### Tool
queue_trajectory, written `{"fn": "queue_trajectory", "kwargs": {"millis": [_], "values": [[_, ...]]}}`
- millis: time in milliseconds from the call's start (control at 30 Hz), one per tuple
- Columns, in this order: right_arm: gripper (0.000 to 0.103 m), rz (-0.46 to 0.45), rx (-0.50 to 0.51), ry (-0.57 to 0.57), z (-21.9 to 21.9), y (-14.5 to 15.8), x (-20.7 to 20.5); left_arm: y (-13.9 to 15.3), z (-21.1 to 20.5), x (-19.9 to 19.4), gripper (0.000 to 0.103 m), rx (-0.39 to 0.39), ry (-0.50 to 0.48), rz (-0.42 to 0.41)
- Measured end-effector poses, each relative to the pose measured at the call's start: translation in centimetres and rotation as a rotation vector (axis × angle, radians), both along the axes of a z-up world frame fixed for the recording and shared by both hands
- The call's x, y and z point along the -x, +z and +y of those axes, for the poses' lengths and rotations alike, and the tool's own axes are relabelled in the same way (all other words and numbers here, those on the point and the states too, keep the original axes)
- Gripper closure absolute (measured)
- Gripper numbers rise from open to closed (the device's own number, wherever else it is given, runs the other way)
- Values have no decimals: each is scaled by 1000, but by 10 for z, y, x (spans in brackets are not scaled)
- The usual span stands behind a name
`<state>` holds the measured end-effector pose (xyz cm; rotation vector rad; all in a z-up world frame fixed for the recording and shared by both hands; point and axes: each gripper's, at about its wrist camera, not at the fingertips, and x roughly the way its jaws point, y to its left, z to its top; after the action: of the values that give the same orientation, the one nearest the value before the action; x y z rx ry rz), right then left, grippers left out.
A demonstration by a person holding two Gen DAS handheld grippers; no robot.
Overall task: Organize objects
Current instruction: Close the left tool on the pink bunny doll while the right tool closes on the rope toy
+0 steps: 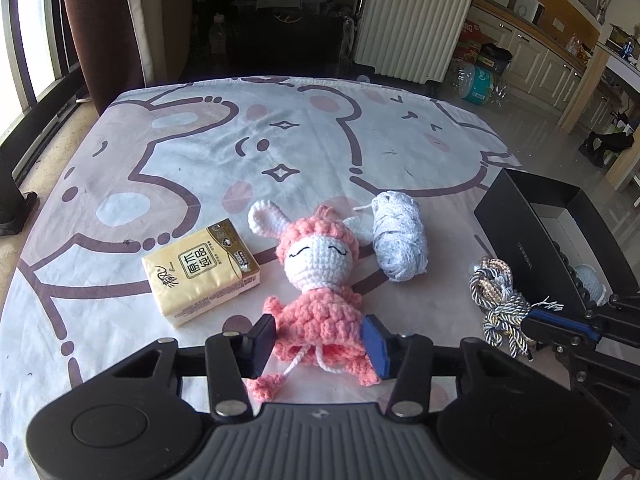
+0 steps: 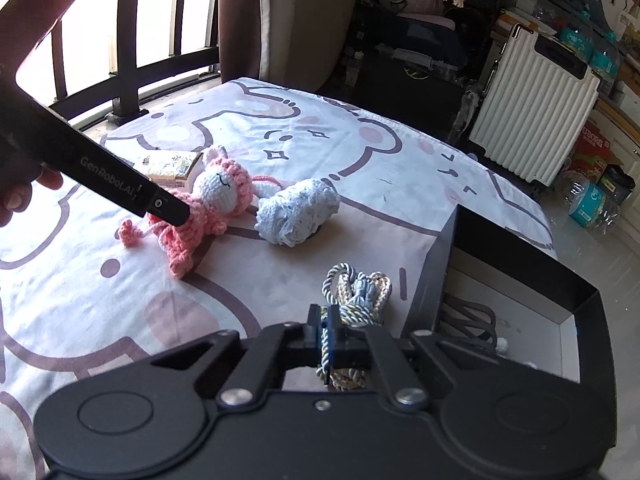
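While the left gripper (image 1: pixel 318 338) straddles the pink skirt of the crocheted doll (image 1: pixel 320 264) with its fingers spread on either side, touching the yarn but not visibly squeezing it, the right gripper (image 2: pixel 330 340) is clamped tight on the bundle of twisted cord (image 2: pixel 356 292). The doll lies on its back on the cartoon-printed sheet (image 1: pixel 200 152) covering the surface, between the yellow tissue pack (image 1: pixel 202 270) and the pale blue yarn ball (image 1: pixel 400 236). Just beside the cord, at the surface's right edge, stands the open black box (image 2: pixel 448 264).
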<state>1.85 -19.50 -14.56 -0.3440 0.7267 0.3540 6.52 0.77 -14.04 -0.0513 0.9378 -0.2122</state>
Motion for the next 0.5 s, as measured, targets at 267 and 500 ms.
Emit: {"fn": "queue_trajectory", "kwargs": {"millis": [267,500], "values": [[101,44,-105,26,-4,13,5,3,5,1,68,21,-6,19],[101,83,-182,69,-4,20,8,13,15,9,71,-1,-34,59]]}}
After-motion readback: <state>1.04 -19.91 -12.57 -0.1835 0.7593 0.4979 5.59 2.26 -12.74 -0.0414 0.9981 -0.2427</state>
